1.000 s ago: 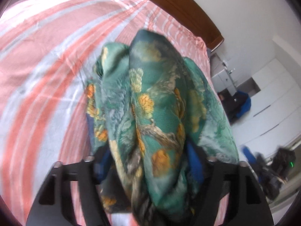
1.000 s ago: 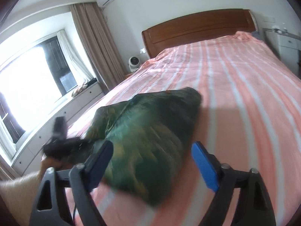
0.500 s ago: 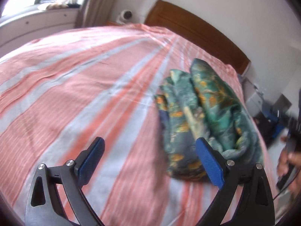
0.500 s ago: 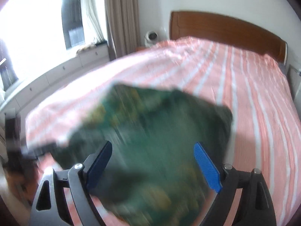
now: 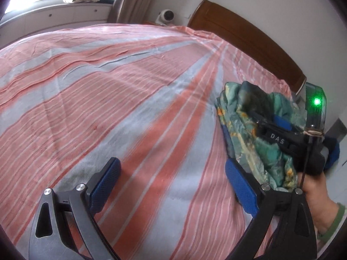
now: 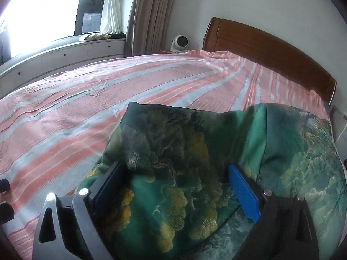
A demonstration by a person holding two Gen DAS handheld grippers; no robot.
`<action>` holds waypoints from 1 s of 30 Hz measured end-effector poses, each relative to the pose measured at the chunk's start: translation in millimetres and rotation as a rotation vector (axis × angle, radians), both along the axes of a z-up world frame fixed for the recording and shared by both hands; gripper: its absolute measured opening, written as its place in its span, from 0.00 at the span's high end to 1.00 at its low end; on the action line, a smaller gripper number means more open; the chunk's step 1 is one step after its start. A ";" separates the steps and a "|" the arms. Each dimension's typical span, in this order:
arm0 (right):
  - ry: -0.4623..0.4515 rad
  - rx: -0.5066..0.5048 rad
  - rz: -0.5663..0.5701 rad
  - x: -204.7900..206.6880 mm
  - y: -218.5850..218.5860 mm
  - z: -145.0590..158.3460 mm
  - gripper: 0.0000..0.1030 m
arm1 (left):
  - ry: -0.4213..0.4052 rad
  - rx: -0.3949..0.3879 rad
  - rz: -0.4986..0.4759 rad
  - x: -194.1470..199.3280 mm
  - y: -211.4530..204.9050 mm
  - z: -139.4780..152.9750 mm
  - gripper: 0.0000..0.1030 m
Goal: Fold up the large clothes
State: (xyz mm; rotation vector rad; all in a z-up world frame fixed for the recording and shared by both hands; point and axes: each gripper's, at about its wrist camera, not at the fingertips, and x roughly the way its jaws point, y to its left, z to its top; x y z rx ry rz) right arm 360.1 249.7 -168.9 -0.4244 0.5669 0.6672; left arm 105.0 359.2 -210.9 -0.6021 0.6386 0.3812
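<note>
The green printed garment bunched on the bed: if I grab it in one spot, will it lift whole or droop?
The green printed garment will probably droop: it lies in soft, rumpled folds. Its faint sheen suggests it may slip. The right gripper, jaws opening, straddles a fold without pinching.

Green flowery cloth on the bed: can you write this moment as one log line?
garment: green floral cloth bunched on striped bed | left gripper: open, empty, beside cloth | right gripper: opening, cloth between pads, grip unclear

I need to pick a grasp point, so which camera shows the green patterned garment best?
The right wrist view: the green patterned garment fills the foreground, bunched on the striped bedsheet, folds sharp. The left wrist view shows it only at the right edge, partly hidden by the right gripper.
</note>
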 end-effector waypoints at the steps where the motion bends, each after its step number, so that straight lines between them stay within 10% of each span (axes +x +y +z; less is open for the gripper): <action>1: 0.021 0.010 0.003 4.9 -2.9 0.1 0.08 | 0.007 0.006 -0.001 1.7 -1.3 1.5 0.05; 13: 0.060 -0.007 -0.013 17.5 -2.7 13.5 0.06 | 0.067 0.088 -0.009 6.2 -13.8 1.0 0.05; 20: 0.025 -0.001 -0.058 3.9 -17.0 73.2 0.05 | 0.092 0.113 -0.008 9.6 -19.2 -1.9 0.04; 25: -0.012 0.194 -0.079 -40.2 -95.1 146.4 0.05 | 0.076 0.090 -0.025 6.0 -19.6 0.4 0.04; 30: -0.010 0.271 -0.130 -91.7 -212.7 152.4 0.01 | -0.100 -0.088 -0.105 0.2 -12.1 50.7 0.04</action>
